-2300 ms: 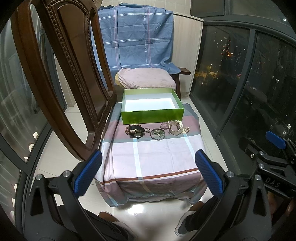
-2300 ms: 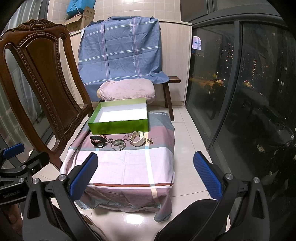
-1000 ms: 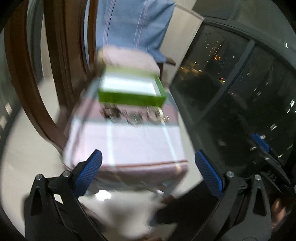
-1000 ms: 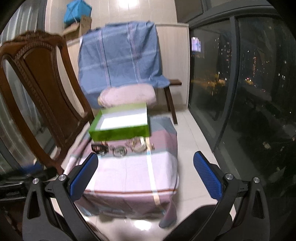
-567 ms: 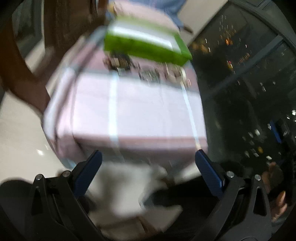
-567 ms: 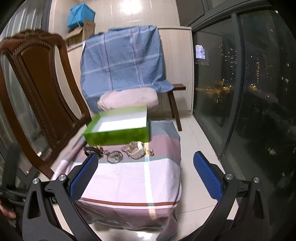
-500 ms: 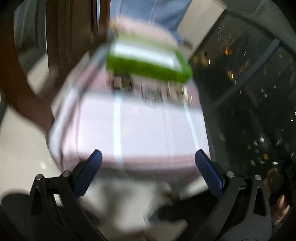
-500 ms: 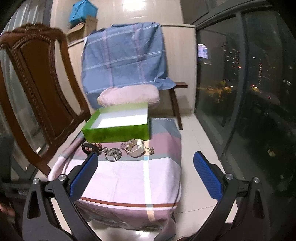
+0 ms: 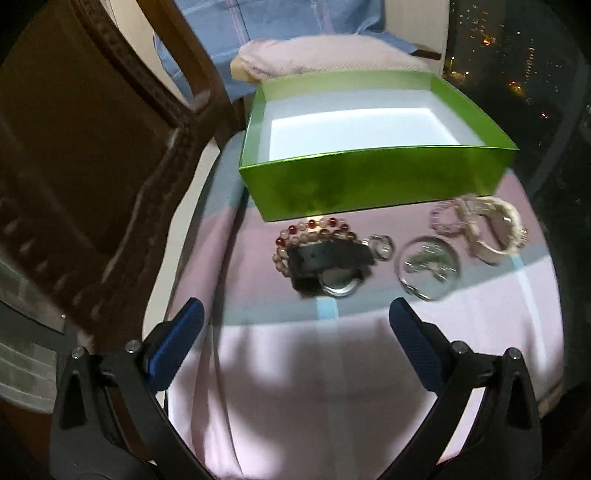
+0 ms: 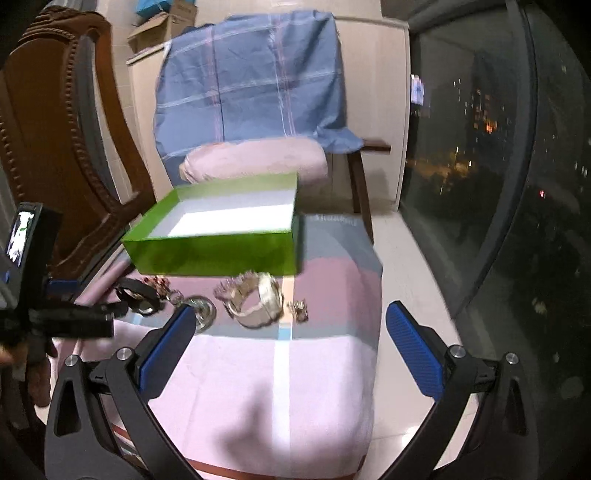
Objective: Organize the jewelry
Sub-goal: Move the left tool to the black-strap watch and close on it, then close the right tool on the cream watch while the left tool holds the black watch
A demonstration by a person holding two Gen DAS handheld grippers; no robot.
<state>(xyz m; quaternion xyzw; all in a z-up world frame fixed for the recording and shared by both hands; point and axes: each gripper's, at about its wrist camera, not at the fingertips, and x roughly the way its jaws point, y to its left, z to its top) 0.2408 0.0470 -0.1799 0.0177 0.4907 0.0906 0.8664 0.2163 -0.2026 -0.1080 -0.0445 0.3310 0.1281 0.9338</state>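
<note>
On the cloth-covered table [image 9: 369, 387], jewelry lies in a row just before the empty green box [image 9: 369, 184], ready for loading. Your left gripper [image 9: 295, 339] hangs spread wide near the dark watch [image 9: 325, 264]; your right gripper [image 10: 288, 332], also spread, faces the pale watch [image 10: 264, 302].

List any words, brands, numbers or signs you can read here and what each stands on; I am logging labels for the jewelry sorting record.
No text can be read in either view.
Cardboard box above the cabinet: any print is too blurred to read.
Small screen on the left gripper's body: bright patches only, no legible characters.
Black watch face: too blurred for any numbers.
Green box: plain walls, no label visible.
</note>
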